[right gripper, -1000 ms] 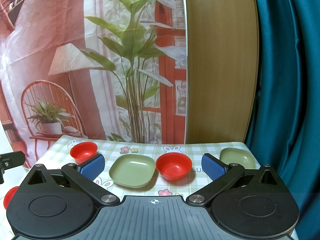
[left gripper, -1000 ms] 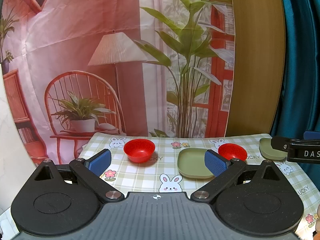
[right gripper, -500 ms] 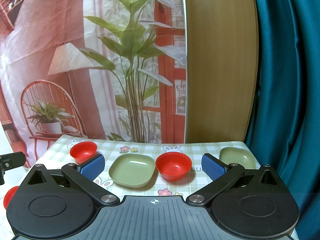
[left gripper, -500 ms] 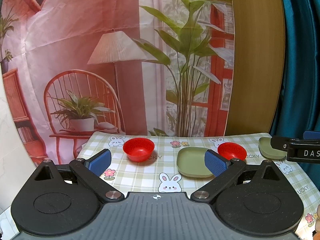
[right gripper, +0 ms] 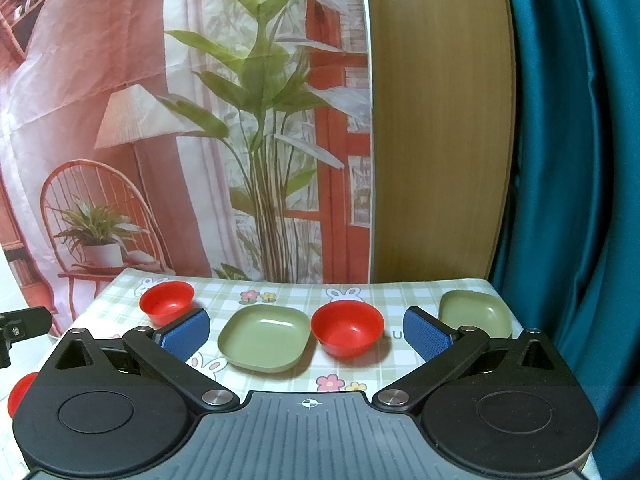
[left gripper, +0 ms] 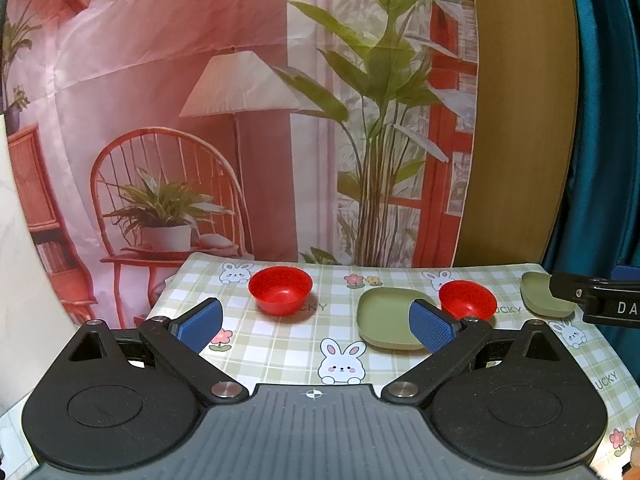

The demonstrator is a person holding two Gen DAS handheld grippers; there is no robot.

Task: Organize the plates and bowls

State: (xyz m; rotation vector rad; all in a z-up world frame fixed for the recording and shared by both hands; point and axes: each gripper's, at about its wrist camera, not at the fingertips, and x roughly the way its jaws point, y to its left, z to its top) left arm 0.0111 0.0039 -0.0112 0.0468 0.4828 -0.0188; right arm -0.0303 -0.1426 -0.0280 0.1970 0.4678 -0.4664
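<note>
On the checked bunny tablecloth (left gripper: 280, 344) stand a far-left red bowl (left gripper: 280, 289), a square green plate (left gripper: 386, 322), a second red bowl (left gripper: 467, 299) and a far-right green plate (left gripper: 542, 300). In the right wrist view the same row shows: red bowl (right gripper: 167, 302), green plate (right gripper: 265, 336), red bowl (right gripper: 347, 327), green plate (right gripper: 474, 312). A third red bowl's edge (right gripper: 19, 392) peeks out at lower left. My left gripper (left gripper: 316, 322) is open and empty, short of the dishes. My right gripper (right gripper: 306, 334) is open and empty, in front of the middle plate and bowl.
A printed backdrop with chair, lamp and plant hangs behind the table. A wooden panel (right gripper: 440, 140) and teal curtain (right gripper: 568, 180) stand at the right. The right gripper's body (left gripper: 600, 300) juts in at the left view's right edge. The table's right edge is near the far green plate.
Both views have shifted only slightly; the dishes sit a touch higher in frame. Both grippers stay open and nothing was touched.
</note>
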